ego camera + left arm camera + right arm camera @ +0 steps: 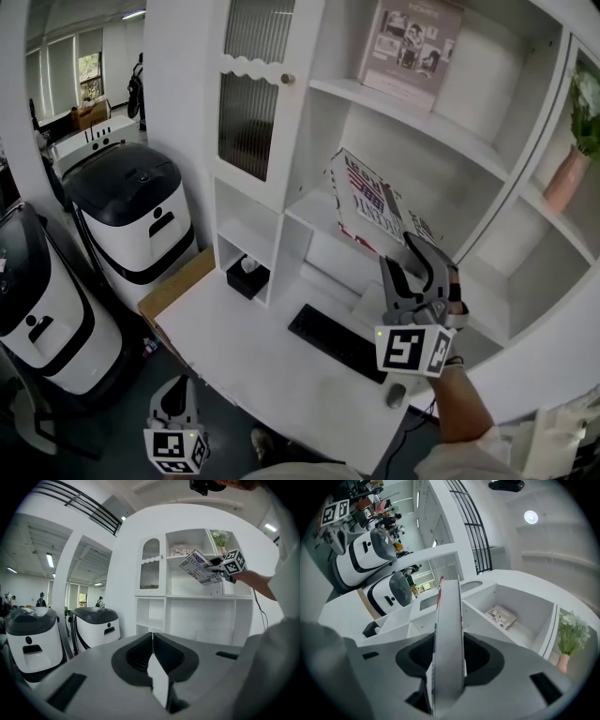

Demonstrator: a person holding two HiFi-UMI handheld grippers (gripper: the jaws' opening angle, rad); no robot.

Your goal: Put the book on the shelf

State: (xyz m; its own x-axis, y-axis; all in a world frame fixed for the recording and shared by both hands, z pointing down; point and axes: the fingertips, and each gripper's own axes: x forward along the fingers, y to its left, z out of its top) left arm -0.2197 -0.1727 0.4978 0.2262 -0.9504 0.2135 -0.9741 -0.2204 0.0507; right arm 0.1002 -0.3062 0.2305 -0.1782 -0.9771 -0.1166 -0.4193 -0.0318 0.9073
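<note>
In front of the shelf (412,117), the lower corner of the book (370,199) is hidden behind the right gripper (403,255). At the shelf's right end, the picture's edge cuts off the plant (583,108). The book's print is too small to read.

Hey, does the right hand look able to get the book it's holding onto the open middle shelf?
Probably yes. The right tongs grip the book, tilted right at the middle shelf, which is open-fronted and looks bare there; the left tongs hang low, clear.
</note>
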